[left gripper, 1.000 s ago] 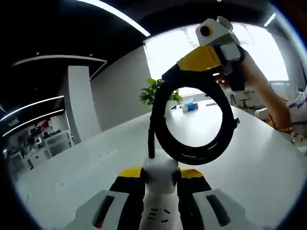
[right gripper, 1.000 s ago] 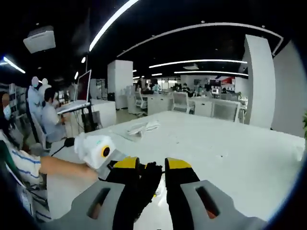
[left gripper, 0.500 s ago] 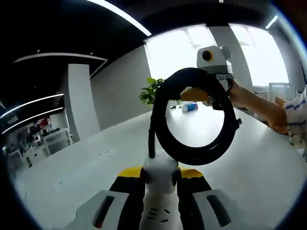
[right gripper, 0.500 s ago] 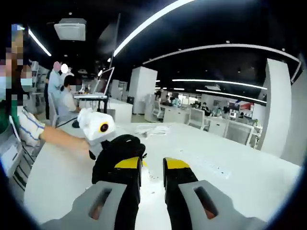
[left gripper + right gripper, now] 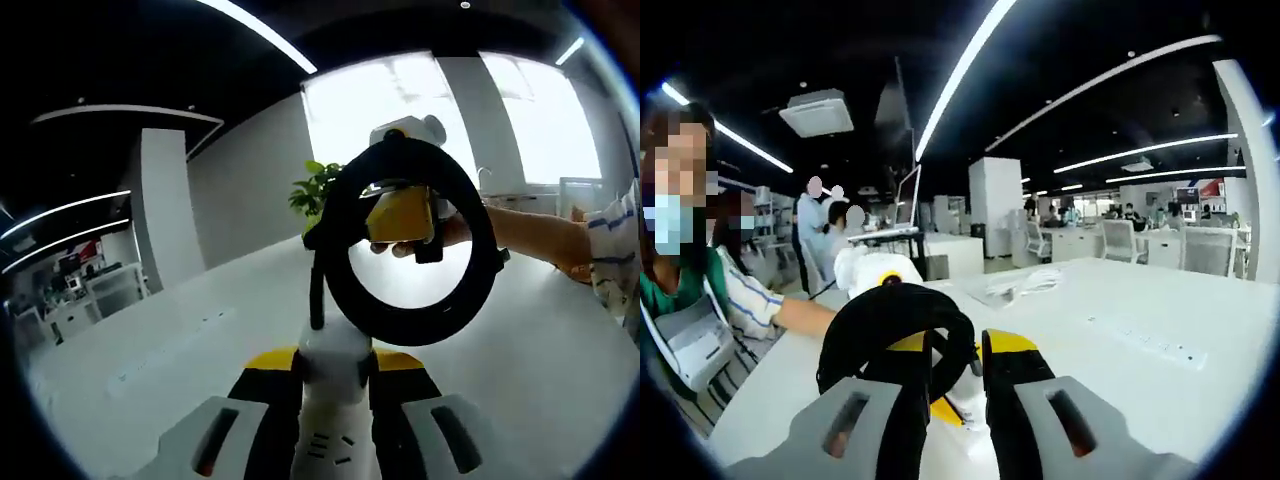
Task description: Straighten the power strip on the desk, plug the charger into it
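My left gripper is shut on the white charger, held upright between its yellow-and-black jaws. The charger's black cable rises from it in a tied round coil. Behind that ring hangs my right gripper, held by a hand coming from the right. In the right gripper view the coil sits over the left jaw of my right gripper, whose jaws stand a narrow gap apart; I cannot tell whether they pinch the cable. The white power strip lies flat on the white desk.
A bundle of white cable lies further back on the desk. A striped sleeve reaches in from the left; several people sit around a monitor behind it. A green plant stands past the desk's far end.
The right gripper has come off the coil's top and sunk behind the ring. Both views have swung; the coil now stands before the right gripper's left jaw. The left gripper keeps the charger.
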